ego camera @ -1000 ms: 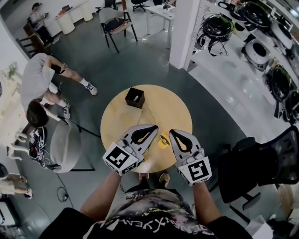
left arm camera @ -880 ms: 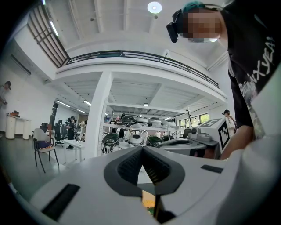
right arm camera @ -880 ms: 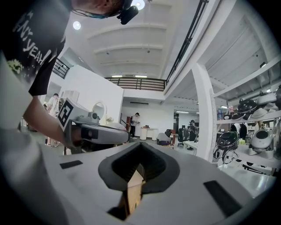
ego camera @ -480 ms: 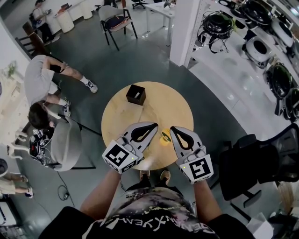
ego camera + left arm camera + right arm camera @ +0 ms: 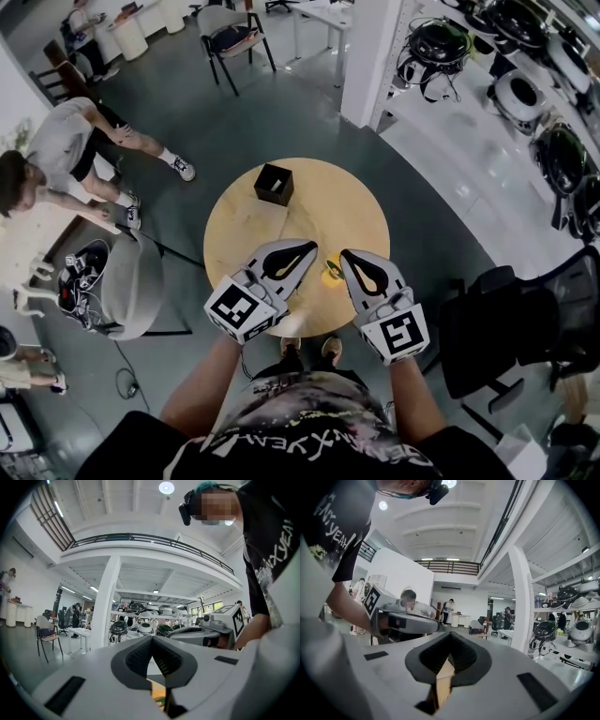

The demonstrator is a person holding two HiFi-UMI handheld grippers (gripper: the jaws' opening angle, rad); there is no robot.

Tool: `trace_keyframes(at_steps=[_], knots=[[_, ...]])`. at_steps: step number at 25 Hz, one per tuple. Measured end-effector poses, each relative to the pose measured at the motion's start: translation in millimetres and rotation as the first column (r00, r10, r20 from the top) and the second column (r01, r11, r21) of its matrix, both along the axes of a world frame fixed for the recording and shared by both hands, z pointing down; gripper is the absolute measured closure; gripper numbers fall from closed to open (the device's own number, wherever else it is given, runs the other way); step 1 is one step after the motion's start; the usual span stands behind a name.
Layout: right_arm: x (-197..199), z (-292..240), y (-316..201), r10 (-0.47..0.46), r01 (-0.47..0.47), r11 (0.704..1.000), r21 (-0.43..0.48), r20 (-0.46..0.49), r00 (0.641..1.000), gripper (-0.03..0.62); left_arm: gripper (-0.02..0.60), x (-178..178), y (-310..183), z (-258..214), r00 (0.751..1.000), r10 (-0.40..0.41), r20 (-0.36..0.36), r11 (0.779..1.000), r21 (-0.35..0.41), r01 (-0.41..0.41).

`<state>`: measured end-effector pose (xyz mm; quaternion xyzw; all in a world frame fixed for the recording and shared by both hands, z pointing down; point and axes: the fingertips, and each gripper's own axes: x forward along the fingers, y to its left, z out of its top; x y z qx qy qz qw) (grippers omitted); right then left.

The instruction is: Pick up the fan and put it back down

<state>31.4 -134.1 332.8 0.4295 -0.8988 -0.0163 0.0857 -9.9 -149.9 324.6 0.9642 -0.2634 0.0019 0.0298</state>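
Left tongs [image 5: 307, 249] and right tongs [image 5: 348, 257]: both clenched, empty, side by side at frame centre over the round worktop's [image 5: 328, 202] near edge. Small yellow fan [image 5: 330, 274] sits on the worktop between their tips. Black box [image 5: 273, 184] above, toward the upper left.

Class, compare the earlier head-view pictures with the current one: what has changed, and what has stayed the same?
The person in the grey shirt, earlier bent low, has shifted left. Nothing was gripped or released. The left gripper and right gripper stay shut above the round wooden table, flanking the small yellow fan; the black open box is unmoved.
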Motion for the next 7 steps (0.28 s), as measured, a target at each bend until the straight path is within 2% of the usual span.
trace_keyframes(at_steps=[7], knots=[[-2.8, 4.0, -0.9, -0.006, 0.005, 1.0, -0.018, -0.026, 1.0, 0.595, 0.569, -3.5, -2.2, 2.6, 1.0, -0.003, -0.003, 1.0, -0.002, 0.003]])
